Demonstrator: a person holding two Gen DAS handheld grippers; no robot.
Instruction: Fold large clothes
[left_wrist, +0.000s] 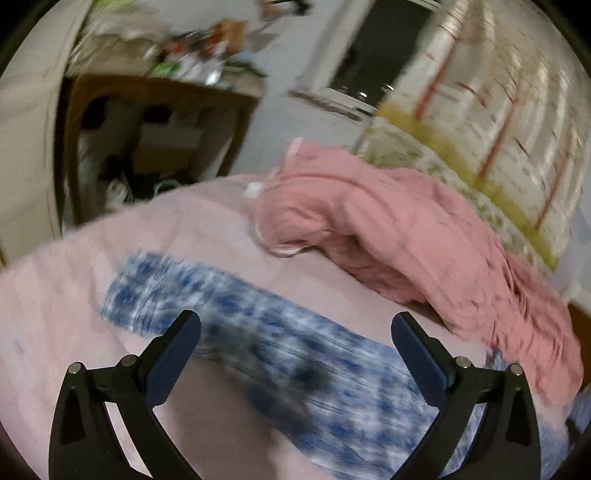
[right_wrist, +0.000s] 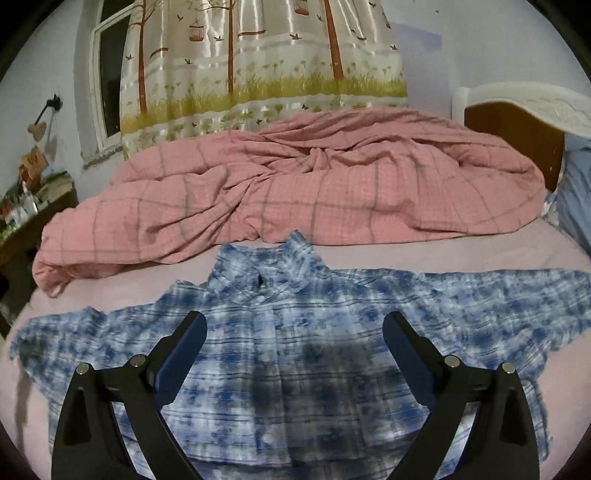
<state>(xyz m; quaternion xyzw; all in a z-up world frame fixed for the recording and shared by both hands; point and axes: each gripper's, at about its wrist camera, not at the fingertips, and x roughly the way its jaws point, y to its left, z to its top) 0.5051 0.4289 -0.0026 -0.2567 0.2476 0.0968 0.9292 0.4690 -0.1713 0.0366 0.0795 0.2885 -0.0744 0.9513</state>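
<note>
A blue and white plaid button shirt (right_wrist: 303, 354) lies spread flat, front up, on the pale pink bed sheet (right_wrist: 443, 254), collar toward the far side and both sleeves out to the sides. My right gripper (right_wrist: 295, 325) is open and empty, hovering above the shirt's chest. In the blurred left wrist view one sleeve of the shirt (left_wrist: 229, 306) stretches across the sheet (left_wrist: 55, 295). My left gripper (left_wrist: 295, 325) is open and empty above that sleeve.
A crumpled pink checked duvet (right_wrist: 295, 188) lies along the far side of the bed, also in the left wrist view (left_wrist: 406, 236). A headboard (right_wrist: 517, 122) and blue pillow (right_wrist: 576, 192) are at right. A cluttered wooden desk (left_wrist: 155, 122) stands beyond the bed's left end. A curtain (right_wrist: 258, 66) hangs behind.
</note>
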